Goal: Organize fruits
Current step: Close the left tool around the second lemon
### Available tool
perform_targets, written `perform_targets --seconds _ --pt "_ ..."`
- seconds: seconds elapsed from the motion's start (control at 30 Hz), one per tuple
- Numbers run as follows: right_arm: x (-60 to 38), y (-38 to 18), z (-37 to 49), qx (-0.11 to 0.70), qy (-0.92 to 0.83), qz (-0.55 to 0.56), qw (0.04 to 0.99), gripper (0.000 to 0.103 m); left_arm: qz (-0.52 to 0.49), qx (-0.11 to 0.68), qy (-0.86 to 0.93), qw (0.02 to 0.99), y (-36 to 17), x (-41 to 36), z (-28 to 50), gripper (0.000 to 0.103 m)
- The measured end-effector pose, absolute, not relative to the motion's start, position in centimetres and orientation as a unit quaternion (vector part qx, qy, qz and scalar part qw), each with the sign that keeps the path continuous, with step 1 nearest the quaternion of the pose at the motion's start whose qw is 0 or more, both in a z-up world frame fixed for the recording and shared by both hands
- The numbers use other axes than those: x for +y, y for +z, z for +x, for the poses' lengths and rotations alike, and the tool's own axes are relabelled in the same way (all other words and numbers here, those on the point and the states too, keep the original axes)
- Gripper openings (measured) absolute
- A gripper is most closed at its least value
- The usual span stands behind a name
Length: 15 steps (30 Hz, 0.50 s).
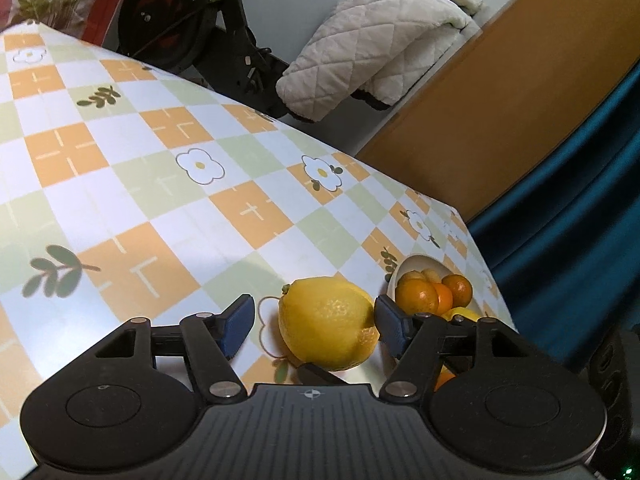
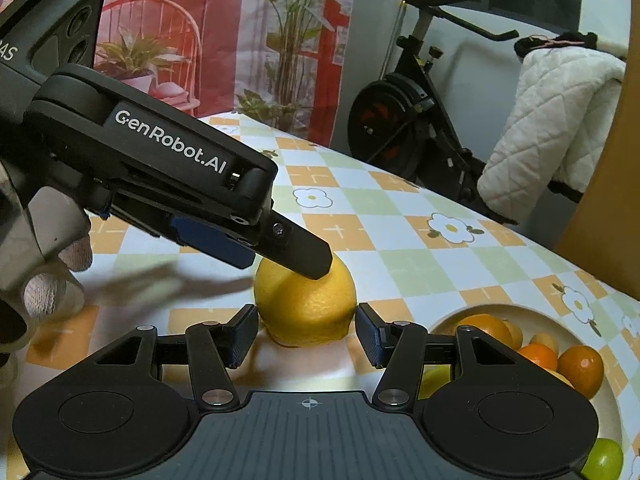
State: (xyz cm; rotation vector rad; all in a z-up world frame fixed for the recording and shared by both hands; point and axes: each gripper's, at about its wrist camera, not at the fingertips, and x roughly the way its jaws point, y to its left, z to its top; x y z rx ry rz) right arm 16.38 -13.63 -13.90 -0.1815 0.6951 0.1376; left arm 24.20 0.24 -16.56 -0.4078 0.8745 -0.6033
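While the lemon (image 2: 306,304) sits on the counter (image 1: 168,200) just left of the fruit bowl (image 2: 532,314), my right gripper (image 2: 306,334) hugs its sides. My left gripper (image 1: 314,322) is apart around it. It looks firm, bumpy, roly; hold its fat middle.

The right gripper (image 2: 306,334) hides the lemon's (image 2: 306,306) base and part of the bowl (image 2: 532,312).

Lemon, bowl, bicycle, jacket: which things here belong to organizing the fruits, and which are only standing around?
Belong to the job:
- lemon on the table
- bowl with oranges and a green fruit
- left gripper
- right gripper

Only standing around:
- exercise bike
- white quilted jacket
- blue curtain
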Motion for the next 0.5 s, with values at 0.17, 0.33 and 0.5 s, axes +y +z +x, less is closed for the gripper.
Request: perform_targets --seconds 0.17,0.33,0.5 --pt "-13.7 -14.0 16.3 0.339 0.065 -0.081 0.935 0.05 -0.209 0.416 -0.293 0.835 -17.1 -0.3 24.3 0.061" --pt "-13.9 -14.0 16.2 0.338 0.065 -0.069 0.936 0.049 -0.188 0.406 -0.294 0.845 -16.7 -0.8 23.7 0.06" --pt "-14.0 -13.8 15.8 0.337 0.07 -0.053 0.938 0.049 -0.162 0.4 -0.288 0.855 -15.9 -1.0 22.8 0.06"
